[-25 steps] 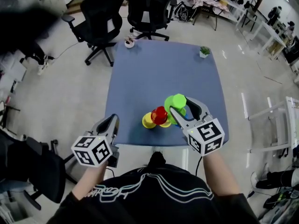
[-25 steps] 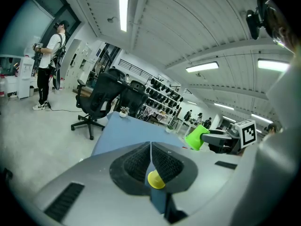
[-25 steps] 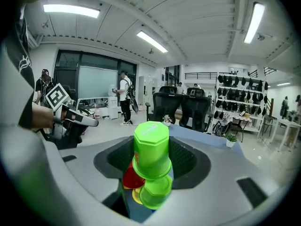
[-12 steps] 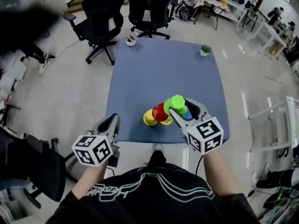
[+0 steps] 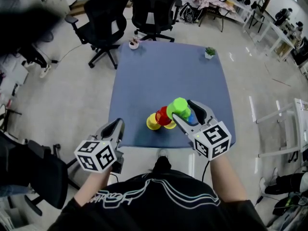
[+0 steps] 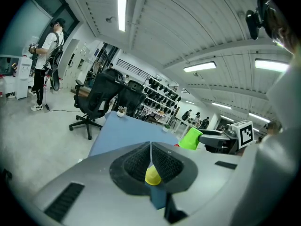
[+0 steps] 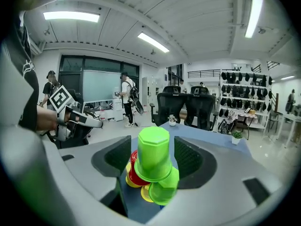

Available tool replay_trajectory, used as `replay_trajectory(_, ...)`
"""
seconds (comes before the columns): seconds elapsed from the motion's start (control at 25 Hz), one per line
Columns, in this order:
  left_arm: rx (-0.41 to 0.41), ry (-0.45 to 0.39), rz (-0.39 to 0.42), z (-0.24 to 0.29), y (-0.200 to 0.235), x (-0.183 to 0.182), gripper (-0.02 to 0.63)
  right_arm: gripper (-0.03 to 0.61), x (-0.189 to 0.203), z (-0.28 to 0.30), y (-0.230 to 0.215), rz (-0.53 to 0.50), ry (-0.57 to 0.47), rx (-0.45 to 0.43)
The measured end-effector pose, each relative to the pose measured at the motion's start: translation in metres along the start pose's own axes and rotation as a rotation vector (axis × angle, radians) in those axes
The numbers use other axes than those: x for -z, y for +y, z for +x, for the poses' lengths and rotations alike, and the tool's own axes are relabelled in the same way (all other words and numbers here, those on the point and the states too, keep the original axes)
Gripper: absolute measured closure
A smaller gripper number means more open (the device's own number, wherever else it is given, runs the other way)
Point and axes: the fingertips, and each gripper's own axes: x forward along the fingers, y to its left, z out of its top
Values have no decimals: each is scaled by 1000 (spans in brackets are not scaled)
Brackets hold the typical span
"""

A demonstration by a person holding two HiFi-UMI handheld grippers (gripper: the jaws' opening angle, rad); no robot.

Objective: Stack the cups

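Left claw [image 5: 117,125]: off the near edge of the worktop [image 5: 163,71], on the person's left. Its 2 jaws are clenched together on nothing. In the left gripper view a yellow cup [image 6: 152,174] shows past the tips, untouched. Judged parked, so the other hand can work alone.

Right claw [image 5: 186,110]: over the near part of the worktop, 1 jaw on each side of the green cup [image 7: 153,153]. The jaws are opening. The right gripper view shows a gap between each pad and the cup wall, so the cup is released.

Green cup: upside down and slightly tilted, on top of the cup cluster. Its rim sits over the red cup [image 5: 163,117] and a second green cup [image 7: 163,188]. Whether it is seated squarely on 1 cup I cannot tell.

Cluster: red and yellow cups touch just left of the green one. A blue cup [image 5: 193,119] is partly hidden under the right claw. All are bunched near the front edge, within easy reach.

Step, judged: letting go after a placement. Stacking is partly done.

Risk, judged: the tilted cup could slide or topple when the jaws draw back. A straight, slow withdrawal is needed.

Far edge: a small pot [image 5: 133,44] at the far-left corner and a potted plant [image 5: 210,53] at the far right. Both are well apart from the cups.

Beyond: office chairs [image 5: 98,20] on the floor.
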Motion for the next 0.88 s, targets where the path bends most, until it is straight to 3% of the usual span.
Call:
replay_trajectory(0.32,116,14,48,-6,-42,-6,583,301,-24,-50,6,49,-187,10)
replay_trajectory(0.56,237,16,117,-25,-86,-13,583,524,-35,-94,27,91,-295,27)
replay_trajectory(0.88,391,15,184,-56,-136,-15,583,552,-32,-127,76,172,-326,-74)
